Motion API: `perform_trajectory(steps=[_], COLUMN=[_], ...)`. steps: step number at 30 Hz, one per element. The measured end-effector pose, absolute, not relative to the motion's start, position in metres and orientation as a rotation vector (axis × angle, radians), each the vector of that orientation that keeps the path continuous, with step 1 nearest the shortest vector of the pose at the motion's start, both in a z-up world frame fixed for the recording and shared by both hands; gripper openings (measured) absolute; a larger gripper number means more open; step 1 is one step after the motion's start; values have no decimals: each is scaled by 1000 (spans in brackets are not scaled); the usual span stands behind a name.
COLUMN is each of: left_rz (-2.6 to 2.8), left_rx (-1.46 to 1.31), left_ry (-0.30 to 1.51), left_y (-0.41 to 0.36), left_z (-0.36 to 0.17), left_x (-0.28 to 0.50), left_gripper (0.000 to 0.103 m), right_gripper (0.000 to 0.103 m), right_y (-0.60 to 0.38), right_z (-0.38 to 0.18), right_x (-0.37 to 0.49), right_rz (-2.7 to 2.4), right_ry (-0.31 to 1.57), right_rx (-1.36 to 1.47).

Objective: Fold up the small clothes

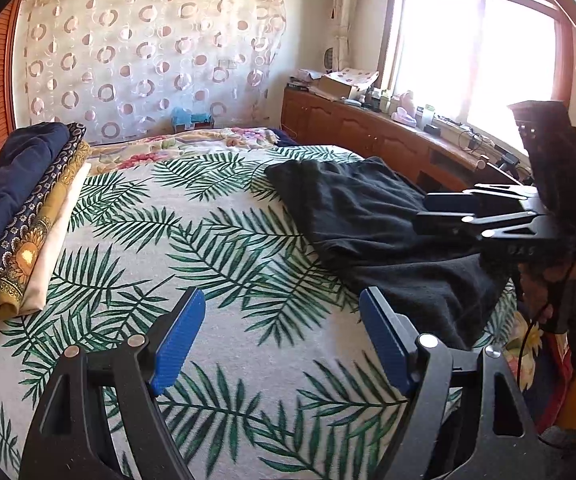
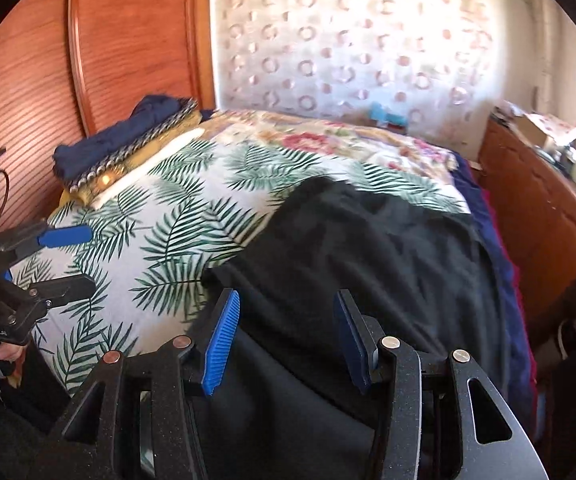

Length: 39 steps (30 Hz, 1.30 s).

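Above the bed [image 1: 247, 332], the left hand-held gripper [image 1: 281, 340] hangs with its blue pads spread wide and nothing between them, over the palm-leaf bedspread. The right hand-held gripper [image 2: 285, 340], its jaws parted and empty, hovers over a rumpled black garment [image 2: 368, 248] lying on the window side of the bed, the pads clear of the cloth. A stack of folded clothes [image 1: 19, 216] sits at the opposite side of the bed, against the wooden headboard [image 2: 127, 40].
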<state>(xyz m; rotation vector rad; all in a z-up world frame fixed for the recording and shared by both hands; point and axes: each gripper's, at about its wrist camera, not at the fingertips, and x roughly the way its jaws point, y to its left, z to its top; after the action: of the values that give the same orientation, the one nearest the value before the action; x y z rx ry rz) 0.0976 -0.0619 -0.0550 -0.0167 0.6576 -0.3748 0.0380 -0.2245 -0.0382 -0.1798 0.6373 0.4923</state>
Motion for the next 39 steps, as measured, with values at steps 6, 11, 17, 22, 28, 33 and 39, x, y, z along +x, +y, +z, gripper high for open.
perform_trajectory(steps=[6, 11, 17, 22, 28, 33, 39], left_rz=[-352, -342, -350, -363, -375, -393, -438], left_rx=[-13, -22, -27, -27, -8, 1, 25], left_ry=[668, 664, 663, 676, 696, 703, 717], left_y=[-51, -43, -42, -45, -54, -62, -85], left_z=[-56, -51, -48, -51, -55, -54, -56], left_x=[109, 121, 135, 146, 155, 165, 182], left_gripper=[80, 80, 80, 80, 80, 80, 80], right_gripper=[51, 51, 51, 51, 14, 7, 7], right_y=[-201, -181, -168, -164, -172, -202, -258], right_z=[-45, -43, -54, -63, -65, -47, -7], right_x=[74, 90, 107, 109, 113, 117, 131], right_rz=[547, 598, 628, 641, 640, 655, 518], right_ry=[692, 708, 747, 776, 766, 718, 614], right_rx=[-208, -246, -256, -273, -205, -49, -55])
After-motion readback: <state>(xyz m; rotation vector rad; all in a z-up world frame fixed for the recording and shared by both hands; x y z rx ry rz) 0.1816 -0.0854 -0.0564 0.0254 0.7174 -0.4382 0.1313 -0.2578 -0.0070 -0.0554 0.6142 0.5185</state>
